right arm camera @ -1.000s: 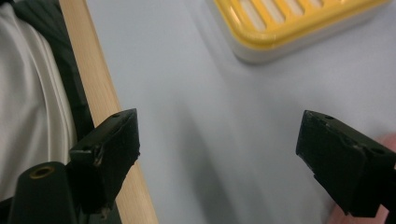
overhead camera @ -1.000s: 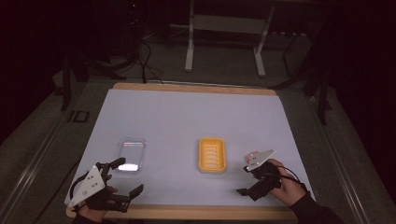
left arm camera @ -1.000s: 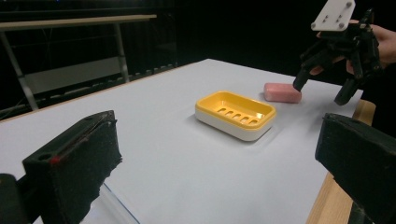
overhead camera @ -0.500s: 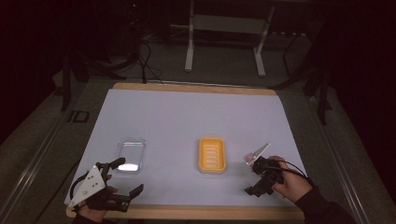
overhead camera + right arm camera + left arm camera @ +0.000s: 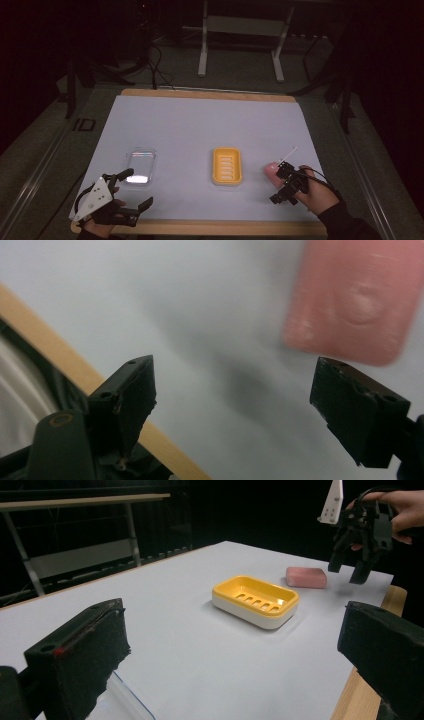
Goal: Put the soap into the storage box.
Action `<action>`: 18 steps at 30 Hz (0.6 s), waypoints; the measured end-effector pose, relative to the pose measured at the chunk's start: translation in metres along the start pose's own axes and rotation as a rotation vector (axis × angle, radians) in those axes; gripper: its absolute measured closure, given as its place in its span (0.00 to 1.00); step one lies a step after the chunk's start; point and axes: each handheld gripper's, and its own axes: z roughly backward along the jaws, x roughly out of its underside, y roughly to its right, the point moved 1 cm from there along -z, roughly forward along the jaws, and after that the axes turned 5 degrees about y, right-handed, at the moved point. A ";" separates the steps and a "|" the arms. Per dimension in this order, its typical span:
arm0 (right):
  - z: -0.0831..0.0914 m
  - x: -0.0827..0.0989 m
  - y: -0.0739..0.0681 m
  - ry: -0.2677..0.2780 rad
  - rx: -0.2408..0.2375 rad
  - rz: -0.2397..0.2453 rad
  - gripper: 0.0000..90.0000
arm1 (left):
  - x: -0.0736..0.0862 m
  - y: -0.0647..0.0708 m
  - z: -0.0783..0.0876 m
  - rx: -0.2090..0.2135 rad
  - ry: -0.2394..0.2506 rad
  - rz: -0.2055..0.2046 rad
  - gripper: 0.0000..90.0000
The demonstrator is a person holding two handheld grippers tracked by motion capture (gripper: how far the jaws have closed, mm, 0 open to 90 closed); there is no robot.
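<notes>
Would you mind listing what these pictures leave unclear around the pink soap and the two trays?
- Pink soap: right gripper view, blurred, cut off by the top and right edges.
- Pink soap, high view: partly covered by the right hand-held gripper.
- Clear tray: high view, glare hides whether anything lies inside; left gripper view, cut off at the bottom.
- Yellow soap dish: far side hidden behind its own rim.

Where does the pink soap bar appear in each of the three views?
High view: pink soap bar at lower right, beside the right tool.
Left gripper view: pink soap bar at upper right, behind the dish.
Right gripper view: pink soap bar at top right, blurred.
Shared landmark: yellow soap dish, in the high and left gripper views.
</notes>
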 end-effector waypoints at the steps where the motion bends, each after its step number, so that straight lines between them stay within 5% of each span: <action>1: 0.000 0.000 0.002 -0.004 0.009 -0.016 0.20 | 0.000 0.000 0.000 -0.001 0.000 0.001 0.00; 11: 0.000 0.003 0.013 -0.006 0.047 -0.091 0.20 | 0.000 -0.001 0.001 0.000 0.003 0.002 0.00; 18: 0.007 0.001 0.020 0.134 0.099 -0.121 0.20 | 0.000 0.000 0.001 0.000 0.003 0.001 0.00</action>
